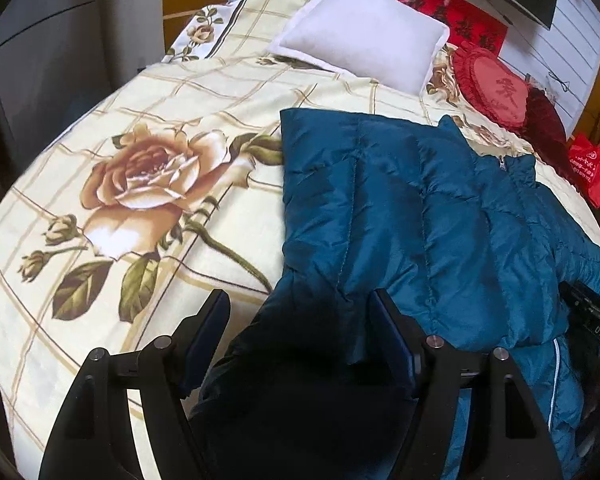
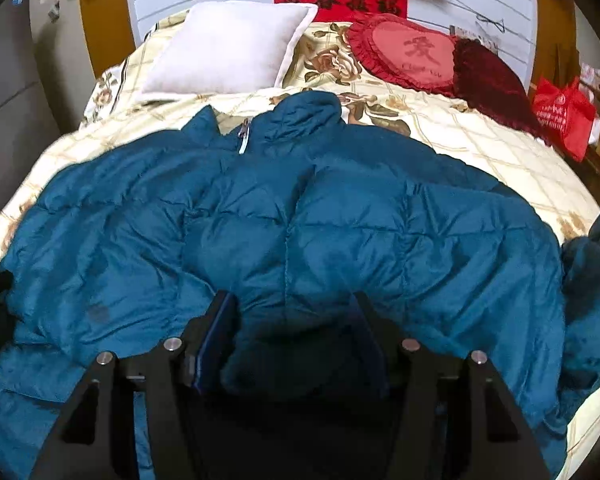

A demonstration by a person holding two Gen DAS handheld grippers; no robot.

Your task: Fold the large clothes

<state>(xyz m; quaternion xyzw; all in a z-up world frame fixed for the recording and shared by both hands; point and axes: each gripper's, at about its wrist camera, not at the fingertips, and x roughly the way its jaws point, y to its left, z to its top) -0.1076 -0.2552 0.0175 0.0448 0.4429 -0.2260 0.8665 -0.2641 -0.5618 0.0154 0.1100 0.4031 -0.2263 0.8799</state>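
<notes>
Blue jacket (image 2: 300,220) lies spread on the bed (image 1: 140,100), collar twd 12 o'clock near the pillow (image 2: 228,52). Left gripper (image 1: 300,320) wide, over the jacket's 9 o'clock edge, prob. to lift it for a fold. Right gripper (image 2: 292,316) partly open w/ fabric bunched between, not pinched.
</notes>
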